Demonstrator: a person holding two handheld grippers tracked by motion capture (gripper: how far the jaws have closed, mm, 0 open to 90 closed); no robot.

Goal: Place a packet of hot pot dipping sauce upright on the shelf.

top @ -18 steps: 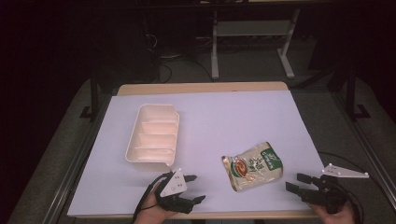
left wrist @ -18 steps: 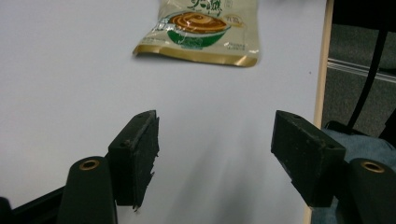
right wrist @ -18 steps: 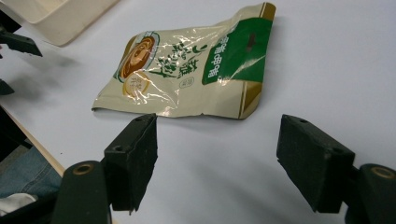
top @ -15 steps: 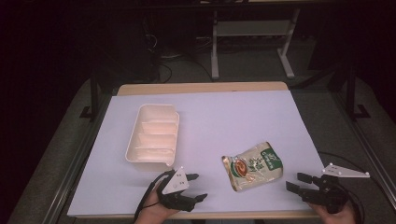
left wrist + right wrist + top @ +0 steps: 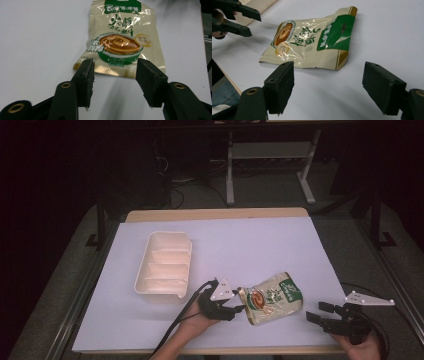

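in the left gripper view we lose the top edge of the food pouch (image 5: 119,42) past the frame, and its printed lettering is too blurred for us to read. in the high view the hand (image 5: 362,347) on the right gripper (image 5: 320,311) is cut off by the bottom edge. we cannot make out what lies in the white tray (image 5: 165,265), its inside being too washed out.

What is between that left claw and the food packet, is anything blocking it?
Nothing visible. The left gripper has its jaws open right at the near edge of the packet, with only bare white table in the gap. The right gripper, also open, waits off to the packet's other side.
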